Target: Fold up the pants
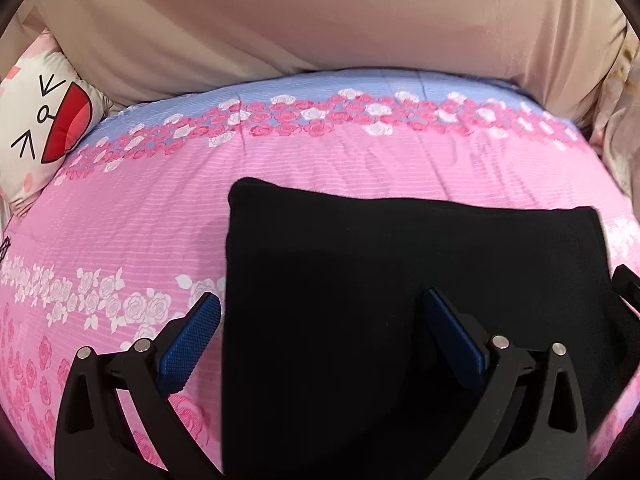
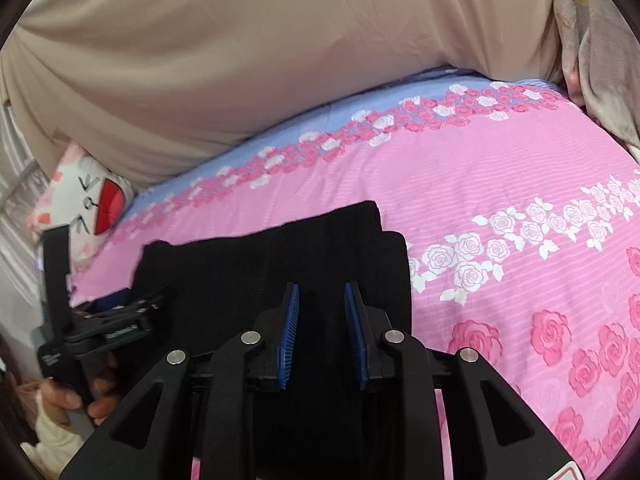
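Left gripper (image 1: pixel 320 316) spread wide over the folded black pants (image 1: pixel 400 264); right gripper (image 2: pixel 322 304) narrow, apparently empty (black-on-black) — a snagged layer could undo the fold.

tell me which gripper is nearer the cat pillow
Left. The left gripper works the pants' edge on the cat pillow's side; the right gripper hangs over the pants' opposite side, farther from it.

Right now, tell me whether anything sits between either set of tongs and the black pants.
Nothing visible does. The left tongs straddle the left edge of the folded pants, and the right tongs hover directly over them on the pink bedspread.
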A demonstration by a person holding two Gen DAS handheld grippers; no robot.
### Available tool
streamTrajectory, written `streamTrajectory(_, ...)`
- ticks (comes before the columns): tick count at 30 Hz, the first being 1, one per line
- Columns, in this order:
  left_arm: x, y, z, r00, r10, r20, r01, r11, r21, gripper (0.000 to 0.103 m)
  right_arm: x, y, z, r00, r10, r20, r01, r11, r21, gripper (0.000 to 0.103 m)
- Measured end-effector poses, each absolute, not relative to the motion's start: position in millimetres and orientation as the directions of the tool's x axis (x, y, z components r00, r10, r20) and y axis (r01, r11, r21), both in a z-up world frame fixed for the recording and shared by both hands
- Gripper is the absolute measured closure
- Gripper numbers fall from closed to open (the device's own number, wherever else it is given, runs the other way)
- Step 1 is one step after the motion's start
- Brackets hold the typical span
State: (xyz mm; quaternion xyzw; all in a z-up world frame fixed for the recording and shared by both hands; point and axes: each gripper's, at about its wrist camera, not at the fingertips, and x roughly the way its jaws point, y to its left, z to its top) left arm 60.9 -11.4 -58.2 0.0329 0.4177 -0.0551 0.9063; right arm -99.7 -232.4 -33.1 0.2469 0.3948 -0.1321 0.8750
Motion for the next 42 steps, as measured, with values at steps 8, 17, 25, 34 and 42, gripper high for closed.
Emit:
streamTrajectory(8,15,13,-36,0.688,-0.022,-0.725,0.121,0.989,0.084,0.005,-139,-228,-16,0.588,-0.160,-0.793,0.475,0.862,0.178,0.062)
streamTrajectory(17,-16,16,-56,0.633,-0.025,-0.773,0.171,0.979,0.109,0.005,-156,-217,-32,0.577,-0.058,-0.814,0.433,0.868,0.245,0.053)
streamTrajectory(25,-32,35,-48,0.621,-0.053,-0.782,0.164,0.984,0.064,0.005,-194,-202,-37,0.497,-0.193,-0.846,0.439,0.897,0.053,0.050)
streamTrajectory(34,-45,11,-58,0.608,0.001,-0.794,0.188,0.972,0.145,0.005,-169,-187,-63,0.488,-0.289,-0.824,0.405,0.911,-0.079,0.050)
streamTrajectory(42,-40,13,-70,0.604,0.029,-0.796,0.177,0.969,0.170,0.005,-172,-232,-64,0.516,-0.189,-0.835,0.492,0.864,0.108,0.065)
